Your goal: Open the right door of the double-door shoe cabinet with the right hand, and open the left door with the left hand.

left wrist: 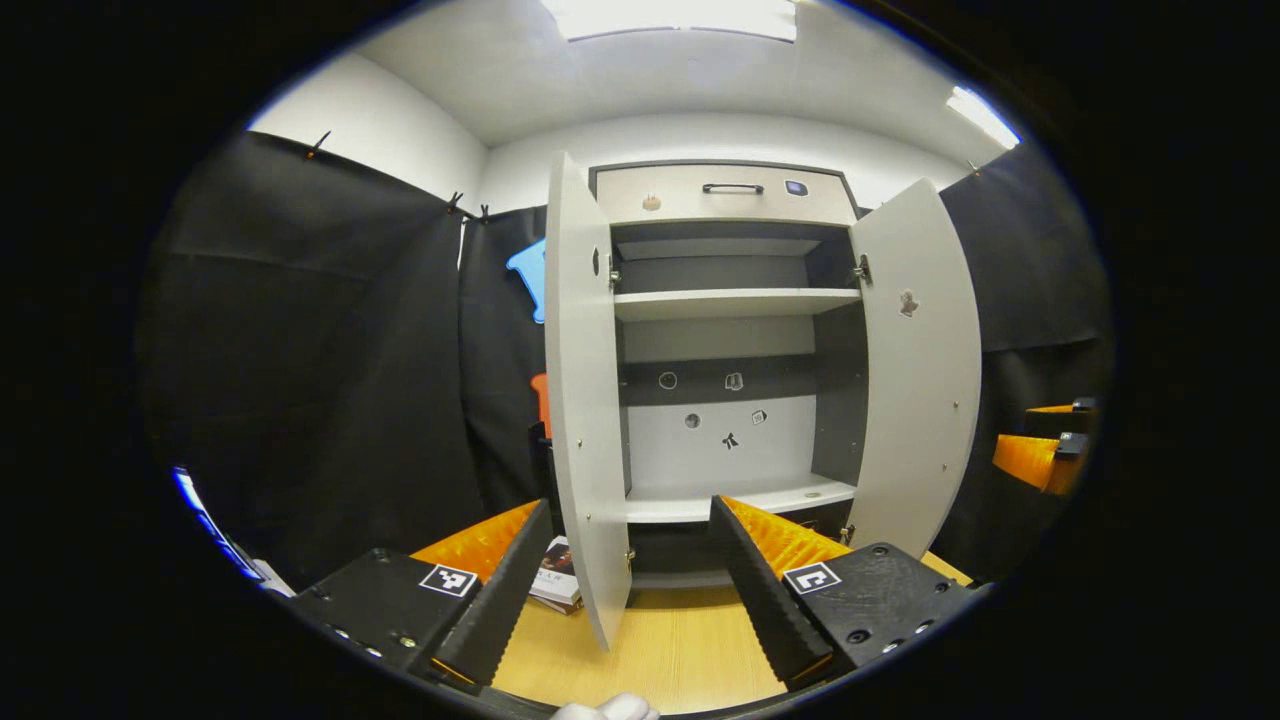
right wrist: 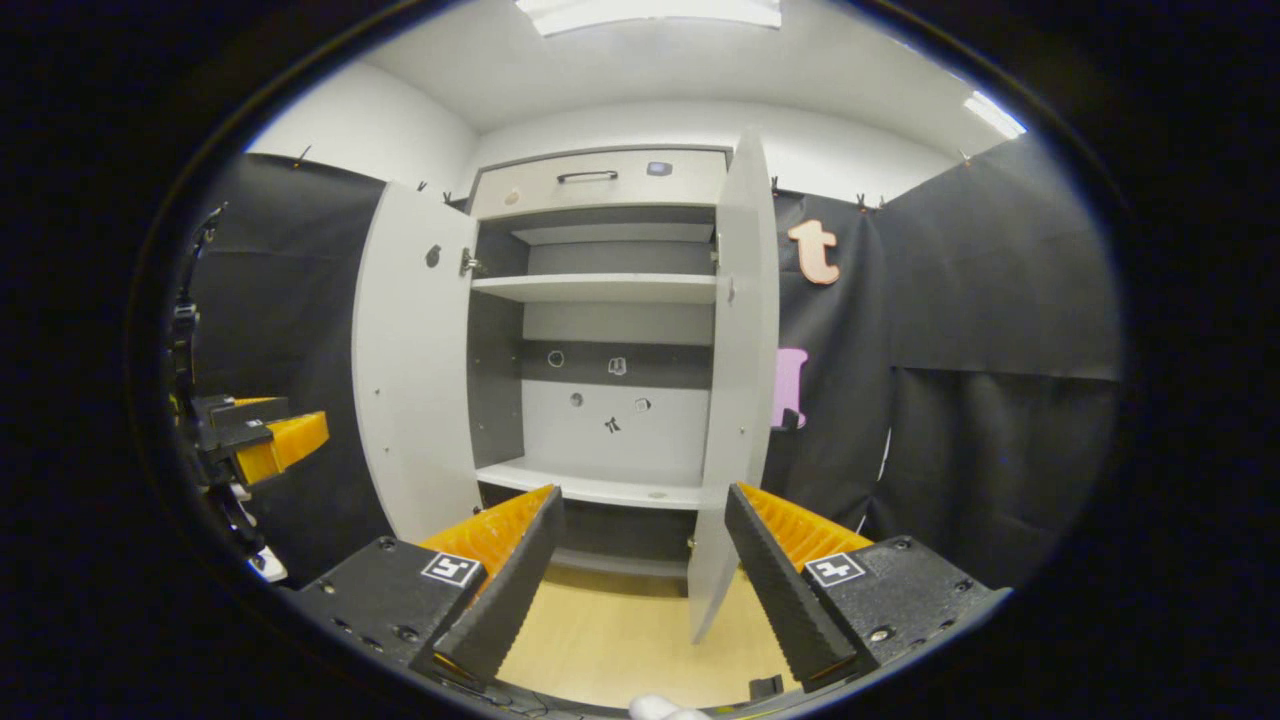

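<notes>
The shoe cabinet point(left wrist: 720, 300) stands ahead with both doors swung out. In the left gripper view the left door point(left wrist: 585, 380) is edge-on, and its lower edge hangs between the fingers of my left gripper point(left wrist: 630, 505), close to the left finger. That gripper is open and not pressing the door. In the right gripper view the right door point(right wrist: 745, 340) is edge-on, its bottom corner just inside the right finger of my right gripper point(right wrist: 642, 492), which is open too. Each gripper also appears from the other's camera: the right gripper point(left wrist: 1040, 455) and the left gripper point(right wrist: 265, 435).
A drawer with a dark handle point(left wrist: 732, 188) tops the cabinet. Its shelves point(left wrist: 735, 302) are bare apart from small stickers on the back panel. A book point(left wrist: 558, 580) lies on the wooden surface point(left wrist: 680, 650) beside the left door. Black cloth walls close in on both sides.
</notes>
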A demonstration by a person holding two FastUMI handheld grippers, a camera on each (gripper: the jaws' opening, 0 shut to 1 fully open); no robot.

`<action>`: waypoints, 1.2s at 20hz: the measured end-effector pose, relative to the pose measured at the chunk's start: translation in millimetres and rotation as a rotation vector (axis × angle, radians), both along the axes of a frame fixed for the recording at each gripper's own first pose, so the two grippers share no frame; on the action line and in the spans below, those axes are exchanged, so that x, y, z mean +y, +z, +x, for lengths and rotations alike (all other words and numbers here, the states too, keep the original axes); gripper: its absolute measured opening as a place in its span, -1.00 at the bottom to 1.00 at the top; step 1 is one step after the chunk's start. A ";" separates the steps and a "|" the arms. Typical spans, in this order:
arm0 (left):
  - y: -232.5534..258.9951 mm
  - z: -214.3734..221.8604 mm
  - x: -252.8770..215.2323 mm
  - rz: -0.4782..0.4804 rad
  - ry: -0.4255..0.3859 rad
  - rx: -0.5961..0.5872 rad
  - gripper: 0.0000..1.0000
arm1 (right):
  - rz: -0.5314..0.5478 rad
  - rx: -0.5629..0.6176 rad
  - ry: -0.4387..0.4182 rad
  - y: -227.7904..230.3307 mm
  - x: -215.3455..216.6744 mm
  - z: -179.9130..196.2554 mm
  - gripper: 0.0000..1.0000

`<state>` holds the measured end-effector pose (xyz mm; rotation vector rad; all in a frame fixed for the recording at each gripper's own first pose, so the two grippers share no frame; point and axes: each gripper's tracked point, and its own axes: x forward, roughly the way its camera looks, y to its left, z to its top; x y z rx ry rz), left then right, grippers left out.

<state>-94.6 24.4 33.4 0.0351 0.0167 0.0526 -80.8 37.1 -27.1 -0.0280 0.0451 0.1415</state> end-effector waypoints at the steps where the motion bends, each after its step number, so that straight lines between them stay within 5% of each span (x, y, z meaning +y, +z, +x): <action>1: 0.6 -2.2 -5.2 -0.005 -0.007 -0.001 0.92 | -0.001 -0.004 -0.001 1.2 -1.7 -1.7 1.00; 24: 17.9 -13.6 -15.0 0.003 -0.009 -0.040 0.92 | 0.056 -0.013 -0.050 6.7 -18.1 -1.3 1.00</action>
